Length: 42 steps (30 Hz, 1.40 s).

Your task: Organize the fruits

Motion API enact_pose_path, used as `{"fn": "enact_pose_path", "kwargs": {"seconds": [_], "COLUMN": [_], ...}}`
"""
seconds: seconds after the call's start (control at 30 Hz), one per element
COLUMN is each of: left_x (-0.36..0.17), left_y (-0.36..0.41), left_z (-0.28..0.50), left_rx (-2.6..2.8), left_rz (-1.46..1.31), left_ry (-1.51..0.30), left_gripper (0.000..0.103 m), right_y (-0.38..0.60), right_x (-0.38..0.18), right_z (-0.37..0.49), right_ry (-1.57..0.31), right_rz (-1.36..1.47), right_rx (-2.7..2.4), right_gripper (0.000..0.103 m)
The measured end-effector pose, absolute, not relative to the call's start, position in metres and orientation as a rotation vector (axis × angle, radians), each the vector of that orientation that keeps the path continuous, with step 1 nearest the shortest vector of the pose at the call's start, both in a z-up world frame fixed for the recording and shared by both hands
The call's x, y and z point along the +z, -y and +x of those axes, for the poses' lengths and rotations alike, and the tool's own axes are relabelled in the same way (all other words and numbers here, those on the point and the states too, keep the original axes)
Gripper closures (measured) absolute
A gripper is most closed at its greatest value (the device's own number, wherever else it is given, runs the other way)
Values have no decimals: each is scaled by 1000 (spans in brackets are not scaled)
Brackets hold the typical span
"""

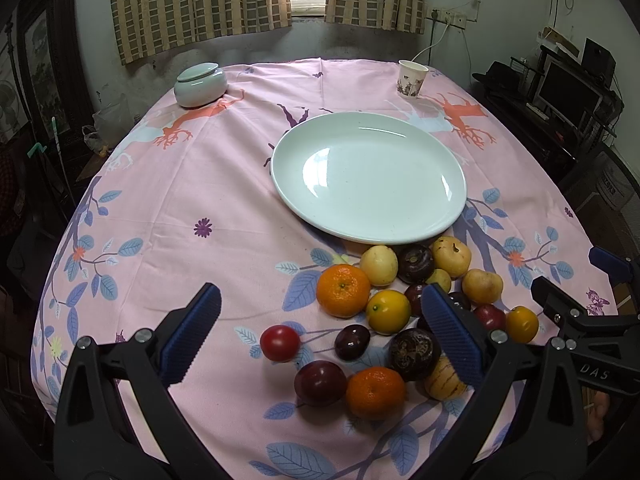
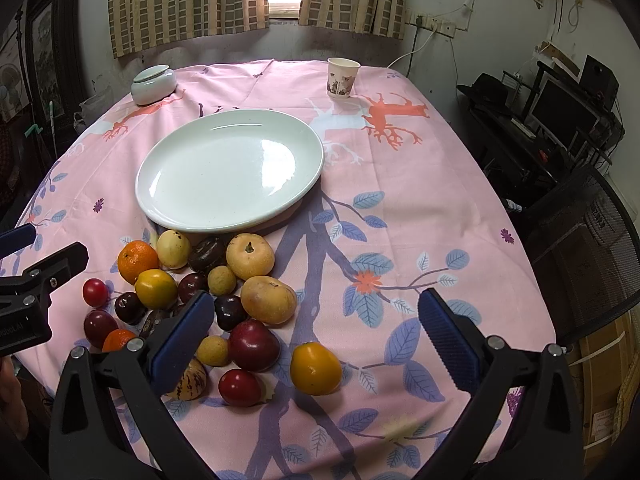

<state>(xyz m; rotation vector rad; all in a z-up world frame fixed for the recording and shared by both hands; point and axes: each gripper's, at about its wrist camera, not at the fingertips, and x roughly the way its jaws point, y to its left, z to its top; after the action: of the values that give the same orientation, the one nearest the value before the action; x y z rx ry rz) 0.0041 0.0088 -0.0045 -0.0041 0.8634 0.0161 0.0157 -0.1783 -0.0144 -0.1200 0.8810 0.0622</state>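
A pile of several fruits lies on the pink cloth in front of an empty white oval plate (image 1: 452, 148) (image 2: 160, 168). It holds oranges (image 1: 343, 290) (image 2: 137, 261), yellow fruits (image 1: 388, 311) (image 2: 315, 368), dark plums (image 1: 320, 382) (image 2: 253, 345), pale pears (image 1: 451, 255) (image 2: 268, 299) and a red tomato (image 1: 280, 343) (image 2: 239, 387). My left gripper (image 1: 320, 300) is open and empty, over the near left part of the pile. My right gripper (image 2: 316, 308) is open and empty, over the pile's right edge.
A lidded pale green jar (image 1: 200, 85) (image 2: 154, 82) stands at the far left of the table. A paper cup (image 1: 412, 79) (image 2: 342, 77) stands at the far right. A shelf with a monitor (image 2: 560, 112) and a mesh chair (image 2: 600, 248) stand to the right.
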Motion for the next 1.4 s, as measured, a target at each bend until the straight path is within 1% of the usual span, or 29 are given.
{"fn": "enact_pose_path", "kwargs": {"seconds": [0.27, 0.4, 0.6, 0.83, 0.87, 0.93, 1.0, 1.07, 1.1, 1.17, 1.2, 1.23, 1.4], "left_x": [-7, -8, -31, -64, -67, -70, -73, -76, -78, -80, -82, -83, -88], "left_y": [-12, -27, -51, -50, -51, -51, -54, -57, -59, -62, -64, -66, -65], "left_z": [3, -2, -20, -42, -44, -48, -52, -55, -55, -57, -58, -59, -56], "left_rx": [10, 20, 55, 39, 43, 56, 66, 69, 71, 75, 76, 75, 28], "left_rz": [-5, -37, -101, -94, -88, -74, -71, -74, -74, -76, -77, -79, -97], "left_ry": [-866, -863, -923, -977, -980, -983, -983, -989, -995, -1003, -1007, -1009, -1011], "left_gripper": [2, 2, 2, 2, 2, 2, 2, 2, 2, 2, 2, 2, 2], "right_y": [179, 180, 187, 198, 201, 205, 207, 207, 205, 206, 207, 207, 193], "right_x": [-14, -13, -21, -47, -49, -57, -65, -76, -84, -101, -102, -100, -96], "right_z": [16, 10, -13, -43, -44, -42, -34, -22, -14, 1, 2, 1, -12], "right_ry": [-881, -866, -859, -871, -868, -881, -912, -931, -953, -1005, -981, -978, -995], "right_rz": [-121, -121, -94, -143, -147, -168, -161, -165, -177, -144, -115, -101, -114], "right_rx": [63, 68, 165, 159, 149, 124, 136, 144, 138, 176, 193, 211, 278], "right_gripper": [1, 1, 1, 3, 5, 22, 27, 28, 30, 45, 59, 65, 65]}}
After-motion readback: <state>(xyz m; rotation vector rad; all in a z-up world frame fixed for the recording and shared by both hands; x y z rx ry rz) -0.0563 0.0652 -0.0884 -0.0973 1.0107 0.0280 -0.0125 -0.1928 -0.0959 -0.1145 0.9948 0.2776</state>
